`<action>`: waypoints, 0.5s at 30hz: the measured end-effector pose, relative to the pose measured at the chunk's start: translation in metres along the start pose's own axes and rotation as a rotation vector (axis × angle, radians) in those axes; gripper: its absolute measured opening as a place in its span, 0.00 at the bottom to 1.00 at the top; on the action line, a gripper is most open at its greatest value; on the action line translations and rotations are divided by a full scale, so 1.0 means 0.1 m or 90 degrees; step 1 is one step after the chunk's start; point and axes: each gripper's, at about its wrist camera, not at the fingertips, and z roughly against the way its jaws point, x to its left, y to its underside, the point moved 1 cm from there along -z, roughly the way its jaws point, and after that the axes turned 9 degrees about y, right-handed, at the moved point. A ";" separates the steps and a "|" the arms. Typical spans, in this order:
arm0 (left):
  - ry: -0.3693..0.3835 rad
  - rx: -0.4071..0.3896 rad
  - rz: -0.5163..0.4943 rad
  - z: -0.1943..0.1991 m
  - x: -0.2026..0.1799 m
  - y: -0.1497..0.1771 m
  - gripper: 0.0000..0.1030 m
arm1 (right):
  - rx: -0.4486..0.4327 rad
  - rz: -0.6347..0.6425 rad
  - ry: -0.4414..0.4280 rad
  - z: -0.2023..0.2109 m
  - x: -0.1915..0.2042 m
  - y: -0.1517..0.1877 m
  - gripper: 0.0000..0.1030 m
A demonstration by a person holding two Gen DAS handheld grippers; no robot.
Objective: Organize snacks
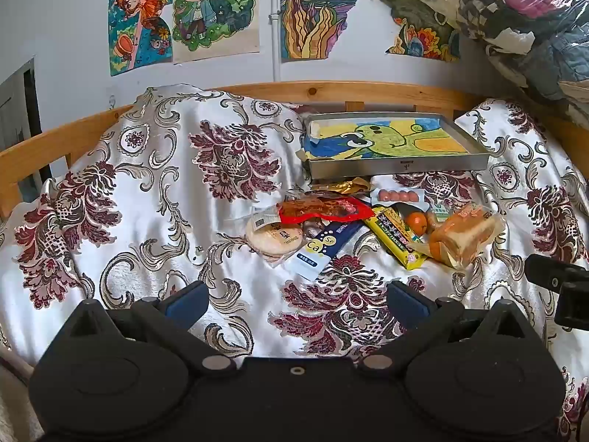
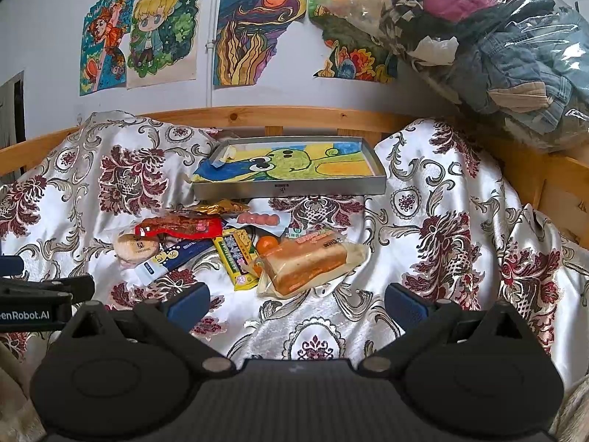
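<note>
A heap of snacks lies on the floral cloth in front of a metal tray [image 1: 397, 167] [image 2: 294, 188] lined with a dinosaur drawing. It holds a wrapped bread loaf [image 1: 464, 234] [image 2: 309, 260], a yellow bar [image 1: 395, 237] [image 2: 235, 256], a red packet [image 1: 324, 210] [image 2: 180, 226], a round biscuit pack [image 1: 270, 237] [image 2: 135, 247], a blue-white tube [image 1: 324, 248] [image 2: 171, 259], an orange [image 1: 416, 222] [image 2: 267, 245] and a sausage pack [image 1: 401, 196] [image 2: 257, 218]. My left gripper [image 1: 296, 304] and right gripper [image 2: 296, 304] both hover open and empty, short of the heap.
A wooden bed rail [image 1: 331, 90] [image 2: 279, 116] runs behind the tray, below a wall of drawings [image 1: 215, 11]. A clear bag of clothes [image 2: 497, 48] sits at the upper right. Bare floral cloth [image 1: 147, 184] [image 2: 460, 221] spreads on both sides of the heap.
</note>
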 end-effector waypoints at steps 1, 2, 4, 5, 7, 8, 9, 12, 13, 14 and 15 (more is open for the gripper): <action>0.000 0.000 0.000 0.00 0.00 0.00 0.99 | 0.000 0.000 0.000 0.00 0.00 0.00 1.00; 0.000 0.000 0.000 0.00 0.00 0.00 0.99 | 0.000 0.000 0.000 0.00 0.00 0.00 1.00; 0.000 0.000 0.000 0.00 0.00 0.00 0.99 | 0.000 -0.002 -0.001 0.00 0.00 0.00 1.00; 0.000 0.000 0.000 0.00 0.00 0.00 0.99 | 0.000 -0.002 -0.001 0.00 0.01 0.00 1.00; 0.000 0.000 0.000 0.00 0.00 0.00 0.99 | 0.000 -0.003 -0.002 0.00 0.00 -0.01 1.00; 0.000 0.000 0.000 0.00 0.00 0.00 0.99 | 0.000 -0.003 -0.002 0.00 0.00 -0.01 1.00; 0.000 0.000 0.000 0.00 0.00 0.00 0.99 | 0.000 -0.003 -0.002 0.00 0.00 -0.01 1.00; -0.001 0.000 0.000 0.00 0.00 0.00 0.99 | 0.004 -0.004 -0.003 -0.01 0.00 -0.01 1.00; -0.001 0.000 0.000 0.00 0.00 0.00 0.99 | 0.004 -0.005 -0.003 0.00 0.00 -0.02 1.00; -0.001 0.000 0.000 0.00 0.00 0.00 0.99 | 0.015 0.003 0.000 -0.01 0.01 0.00 1.00; -0.001 0.001 -0.001 0.00 0.00 0.00 0.99 | 0.021 0.010 0.003 -0.02 0.02 0.01 1.00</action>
